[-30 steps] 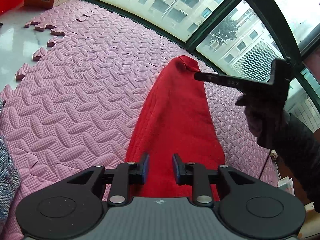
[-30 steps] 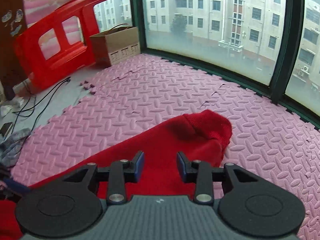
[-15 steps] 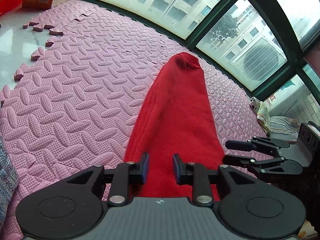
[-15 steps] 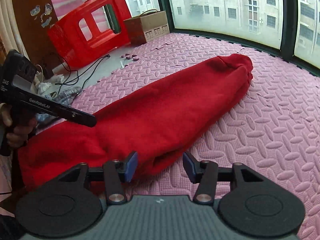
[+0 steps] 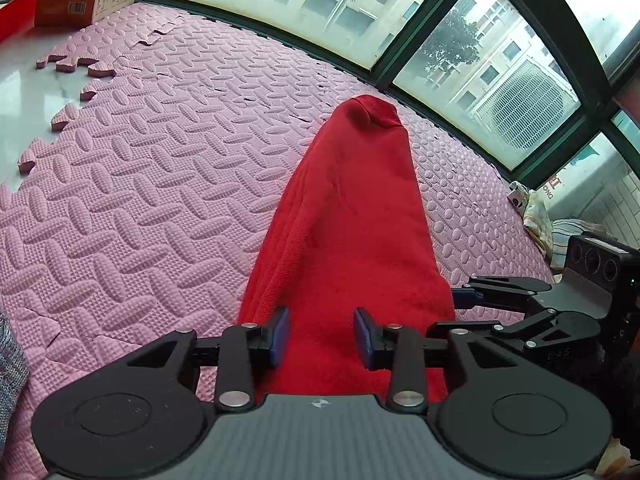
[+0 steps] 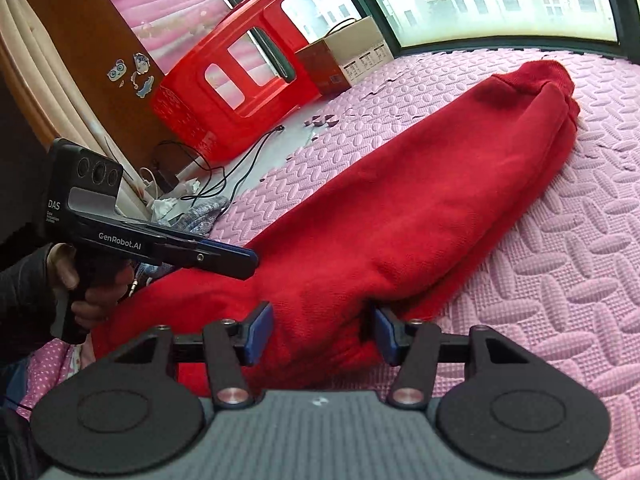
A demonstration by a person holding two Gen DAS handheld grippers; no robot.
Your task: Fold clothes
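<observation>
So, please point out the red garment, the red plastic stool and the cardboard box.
red garment [image 6: 420,208], right wrist view, middle of the cloth.
red plastic stool [image 6: 188,116], right wrist view, its side.
cardboard box [image 6: 352,52], right wrist view, its lid.

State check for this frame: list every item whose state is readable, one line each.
red garment: folded into a long narrow strip, flat on the pink foam mat.
left gripper: jaws opening, garment between them, pads not pressing.
right gripper: jaws opening, straddling the garment's near edge, no grip.
red plastic stool: tipped on its side.
cardboard box: flaps closed.
</observation>
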